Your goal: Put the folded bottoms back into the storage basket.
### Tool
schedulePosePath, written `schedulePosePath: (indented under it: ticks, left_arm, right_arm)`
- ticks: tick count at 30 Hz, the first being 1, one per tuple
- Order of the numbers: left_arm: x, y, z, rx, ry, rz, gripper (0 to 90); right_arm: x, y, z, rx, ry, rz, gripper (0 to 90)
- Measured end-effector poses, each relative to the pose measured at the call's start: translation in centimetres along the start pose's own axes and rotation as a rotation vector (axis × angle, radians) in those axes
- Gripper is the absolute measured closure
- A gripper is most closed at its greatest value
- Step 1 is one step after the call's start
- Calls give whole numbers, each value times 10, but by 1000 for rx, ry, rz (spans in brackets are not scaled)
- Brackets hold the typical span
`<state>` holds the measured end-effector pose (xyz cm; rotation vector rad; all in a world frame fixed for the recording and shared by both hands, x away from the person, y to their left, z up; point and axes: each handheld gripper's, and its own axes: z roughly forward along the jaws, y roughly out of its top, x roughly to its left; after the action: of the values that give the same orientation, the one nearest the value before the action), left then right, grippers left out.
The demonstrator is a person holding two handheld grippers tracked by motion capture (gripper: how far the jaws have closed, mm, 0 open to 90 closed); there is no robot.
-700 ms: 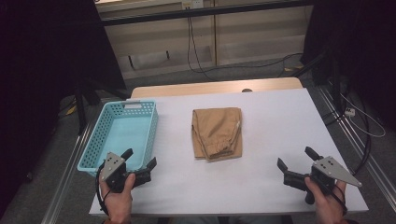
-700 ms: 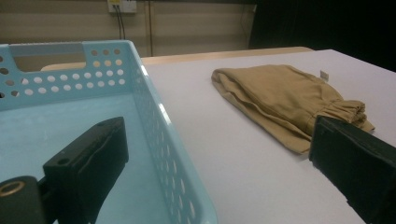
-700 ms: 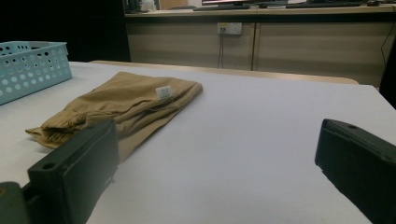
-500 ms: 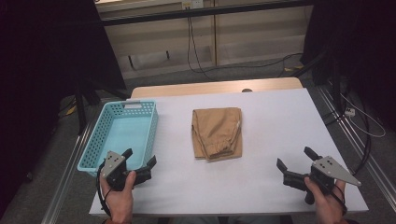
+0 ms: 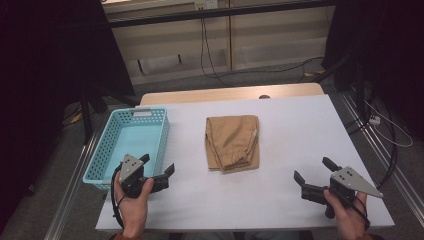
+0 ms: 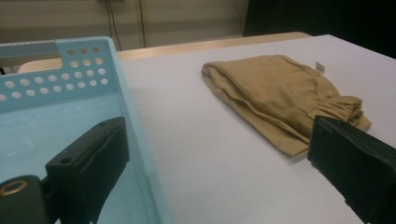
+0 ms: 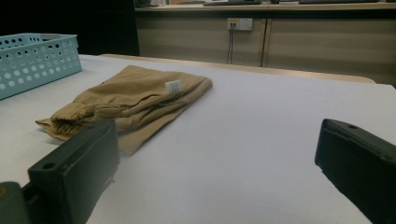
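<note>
A folded tan garment [image 5: 233, 142] with an elastic waistband lies in the middle of the white table [image 5: 290, 130]; it also appears as the tan garment [image 6: 285, 93] and the tan garment [image 7: 130, 100] in the gripper views. A light-blue perforated basket [image 5: 131, 142] stands empty at the table's left. My left gripper [image 5: 157, 167] is held at the basket's near right corner, jaws wide open and empty. My right gripper [image 5: 314, 170] hovers near the front right of the table, open and empty, aimed toward the garment.
Past the table's far wooden edge [image 5: 230, 94] are a floor with cables [image 5: 210, 55] and a low wall. Dark stands flank the table on both sides. Bare white tabletop lies between the garment and each gripper.
</note>
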<state>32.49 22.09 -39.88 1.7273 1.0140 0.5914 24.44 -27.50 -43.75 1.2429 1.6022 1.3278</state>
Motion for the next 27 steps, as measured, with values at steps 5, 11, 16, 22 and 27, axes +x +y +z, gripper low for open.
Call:
schedulePosePath:
  ticks: [5, 11, 16, 22, 27]
  left_arm:
    - [-7, 2, 6, 21, -58, 20, 53]
    - [-23, 7, 14, 52, -122, 71, 53]
    - [-31, 13, 22, 64, -149, 75, 49]
    - [-37, 19, 35, 77, -161, 39, 56]
    - [-40, 25, 45, 68, -161, 49, 67]
  right_arm:
    - [0, 0, 0, 0, 4, -3, 0]
    - [2, 1, -1, -3, 12, -11, 5]
    - [3, 1, -1, 2, 14, -19, 5]
    - [4, 1, -1, 7, 23, -28, 0]
    - [4, 1, -1, 7, 26, -33, 0]
